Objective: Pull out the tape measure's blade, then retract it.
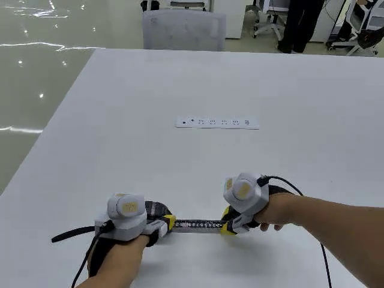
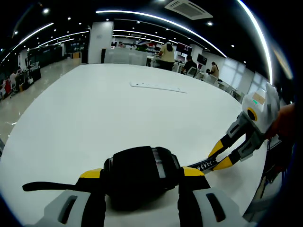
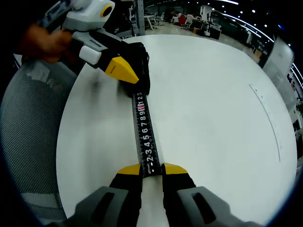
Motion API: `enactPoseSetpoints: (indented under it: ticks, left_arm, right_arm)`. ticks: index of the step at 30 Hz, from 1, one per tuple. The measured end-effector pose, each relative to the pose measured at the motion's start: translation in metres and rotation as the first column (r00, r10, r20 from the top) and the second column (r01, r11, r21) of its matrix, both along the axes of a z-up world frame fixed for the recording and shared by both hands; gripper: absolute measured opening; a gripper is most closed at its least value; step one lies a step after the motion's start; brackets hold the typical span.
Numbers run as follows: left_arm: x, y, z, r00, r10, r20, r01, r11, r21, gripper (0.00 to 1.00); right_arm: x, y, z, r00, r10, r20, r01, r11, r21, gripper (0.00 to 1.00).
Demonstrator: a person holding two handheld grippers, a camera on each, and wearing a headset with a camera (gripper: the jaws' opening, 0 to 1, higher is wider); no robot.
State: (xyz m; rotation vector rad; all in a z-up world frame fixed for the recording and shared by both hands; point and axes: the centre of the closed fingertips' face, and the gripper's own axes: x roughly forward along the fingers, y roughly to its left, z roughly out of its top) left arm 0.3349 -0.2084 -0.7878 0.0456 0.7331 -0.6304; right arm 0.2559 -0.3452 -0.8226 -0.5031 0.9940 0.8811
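A black tape measure case sits between the yellow-tipped jaws of my left gripper, which is shut on it. In the head view the case is low on the white table, left of centre, with the left gripper around it. A short length of blade runs right from the case to my right gripper. The right gripper is shut on the blade near its end, numbers facing up. The case's black strap trails left.
A white power strip lies flat at mid-table. A grey chair stands at the far edge, and a mesh chair is near the table's front edge. The table's left edge drops to a glossy floor.
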Motion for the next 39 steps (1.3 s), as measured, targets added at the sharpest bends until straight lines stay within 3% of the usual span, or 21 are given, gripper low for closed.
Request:
enactPoseSetpoints:
  ticks: [19,26,39]
  left_arm:
    - [-0.001,-0.001,-0.001,1.000,0.005,0.003,-0.005,1.000,0.004,0.58]
    - [-0.001,-0.001,-0.001,1.000,0.005,0.001,-0.005,1.000,0.006,0.58]
    - [0.000,-0.001,0.000,1.000,0.006,-0.001,-0.006,1.000,0.003,0.58]
  right_arm:
    - [0.005,0.010,0.000,1.000,0.014,0.010,-0.014,1.000,0.006,0.14]
    - [0.008,0.014,0.000,1.000,-0.018,0.011,0.018,1.000,0.018,0.14]
    - [0.013,0.026,0.000,0.999,0.034,0.033,-0.035,0.999,0.027,0.14]
